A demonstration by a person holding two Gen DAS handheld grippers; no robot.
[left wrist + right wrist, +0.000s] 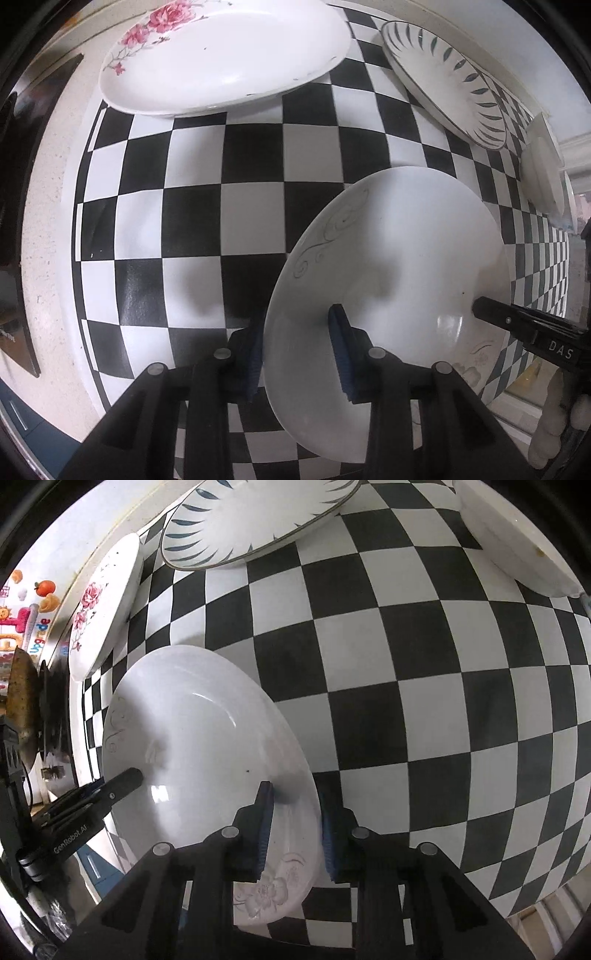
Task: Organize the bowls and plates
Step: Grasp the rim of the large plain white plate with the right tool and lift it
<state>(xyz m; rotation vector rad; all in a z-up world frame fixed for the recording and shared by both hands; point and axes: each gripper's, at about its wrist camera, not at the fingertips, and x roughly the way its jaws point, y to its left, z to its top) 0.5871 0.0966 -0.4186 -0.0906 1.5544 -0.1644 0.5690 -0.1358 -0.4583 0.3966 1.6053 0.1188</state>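
White swirl-pattern plate on checkered tablecloth, near front edge. Left gripper clamped on its left rim, right gripper clamped on opposite rim, one pad above, one below. Risks: glazed rim slipping from pads on uneven lift, tilting, knocking rose plate or leaf-pattern plate nearby.
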